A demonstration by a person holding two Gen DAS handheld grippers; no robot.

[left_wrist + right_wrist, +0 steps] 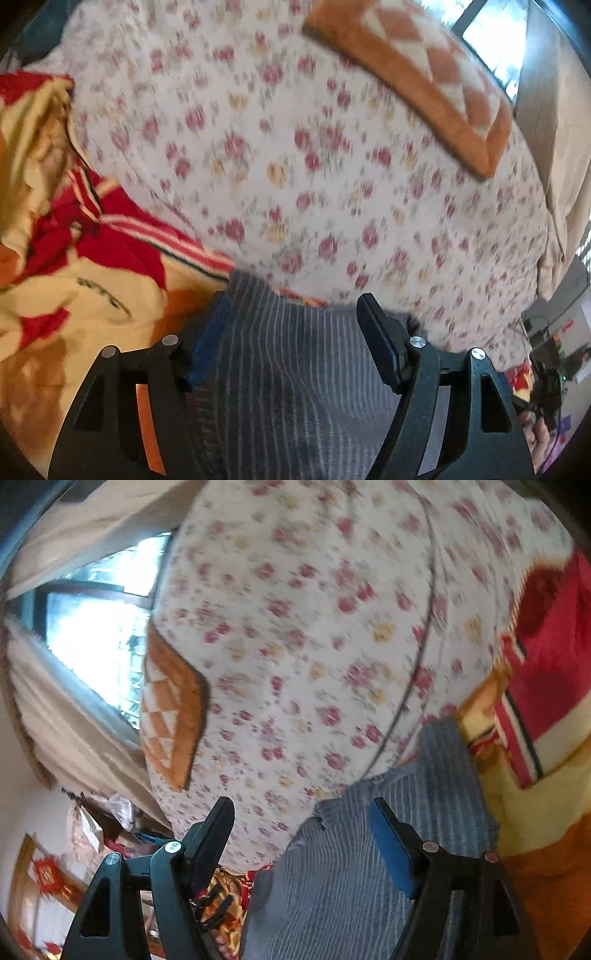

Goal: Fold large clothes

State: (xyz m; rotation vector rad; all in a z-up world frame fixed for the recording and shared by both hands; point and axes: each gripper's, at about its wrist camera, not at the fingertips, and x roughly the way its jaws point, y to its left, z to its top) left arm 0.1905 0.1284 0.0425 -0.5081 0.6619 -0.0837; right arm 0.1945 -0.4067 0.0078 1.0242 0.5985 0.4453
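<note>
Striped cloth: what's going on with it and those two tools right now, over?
Left tool open, striped cloth lying between its fingers. Right tool open, cloth partly between. Floral bedcover beneath; red-yellow blanket alongside.

Home bedroom — floral bedsheet (pixel 295 166), curtained window (pixel 92 638)

Right claw (pixel 301 825) spread wide — striped grey garment (pixel 343 878) bunched between its fingers.

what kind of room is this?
Likely a home bedroom: a floral bedsheet spread over a bed, a red-and-yellow blanket heaped beside it, and a curtained window behind.
</note>
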